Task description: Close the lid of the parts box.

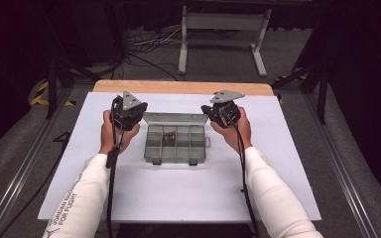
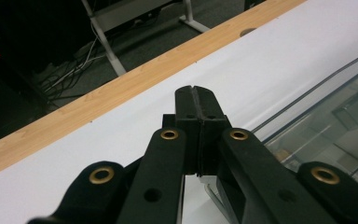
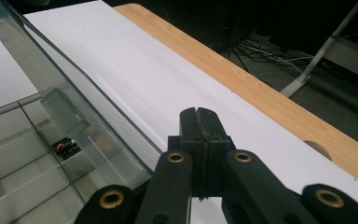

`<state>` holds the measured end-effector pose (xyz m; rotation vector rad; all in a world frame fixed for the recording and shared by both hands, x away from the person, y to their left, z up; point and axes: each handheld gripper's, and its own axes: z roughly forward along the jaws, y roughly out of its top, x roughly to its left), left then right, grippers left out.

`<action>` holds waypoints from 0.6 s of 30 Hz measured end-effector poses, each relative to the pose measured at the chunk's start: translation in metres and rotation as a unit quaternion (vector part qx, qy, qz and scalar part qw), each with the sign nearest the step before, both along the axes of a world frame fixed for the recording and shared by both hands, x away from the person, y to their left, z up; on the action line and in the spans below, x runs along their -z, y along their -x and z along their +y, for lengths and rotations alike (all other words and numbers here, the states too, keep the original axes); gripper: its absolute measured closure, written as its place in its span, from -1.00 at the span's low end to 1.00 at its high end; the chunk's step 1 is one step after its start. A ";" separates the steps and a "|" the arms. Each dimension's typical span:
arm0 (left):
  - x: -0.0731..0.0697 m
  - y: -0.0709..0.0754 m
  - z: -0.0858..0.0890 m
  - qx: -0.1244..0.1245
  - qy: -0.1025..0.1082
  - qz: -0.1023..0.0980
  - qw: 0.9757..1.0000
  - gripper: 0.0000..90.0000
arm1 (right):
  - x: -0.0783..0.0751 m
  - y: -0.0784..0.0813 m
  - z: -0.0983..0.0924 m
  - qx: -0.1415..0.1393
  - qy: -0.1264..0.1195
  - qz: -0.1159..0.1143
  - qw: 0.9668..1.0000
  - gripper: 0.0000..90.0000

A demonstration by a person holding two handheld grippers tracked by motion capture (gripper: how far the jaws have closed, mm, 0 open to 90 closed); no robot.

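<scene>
A clear plastic compartment box (image 1: 175, 143) lies open in the middle of the white table top, its lid (image 1: 175, 119) raised at the back. Small reddish-brown parts (image 1: 169, 135) sit in one of its upper middle compartments. My left gripper (image 1: 129, 110) is held just left of the box's back corner, shut with nothing between its jaws. My right gripper (image 1: 222, 110) hovers at the box's back right corner, also shut and empty. In the left gripper view the closed left gripper (image 2: 196, 91) points over bare table beside the lid (image 2: 326, 112). In the right gripper view the right gripper (image 3: 199, 114) stands beside the lid (image 3: 51, 74).
The white sheet (image 1: 178, 183) covers a wooden table whose bare edge (image 1: 178, 88) runs along the far side. Beyond it stand a white frame stand (image 1: 223, 29) and cables on the floor. Both sleeved forearms come in from the bottom.
</scene>
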<state>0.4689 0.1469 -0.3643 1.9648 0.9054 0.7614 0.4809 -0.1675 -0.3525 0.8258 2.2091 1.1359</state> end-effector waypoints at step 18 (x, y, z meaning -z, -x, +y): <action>0.009 0.008 0.001 -0.006 0.008 0.001 1.000 0.98 | 0.007 0.007 -0.002 0.001 -0.008 0.007 1.000 1.00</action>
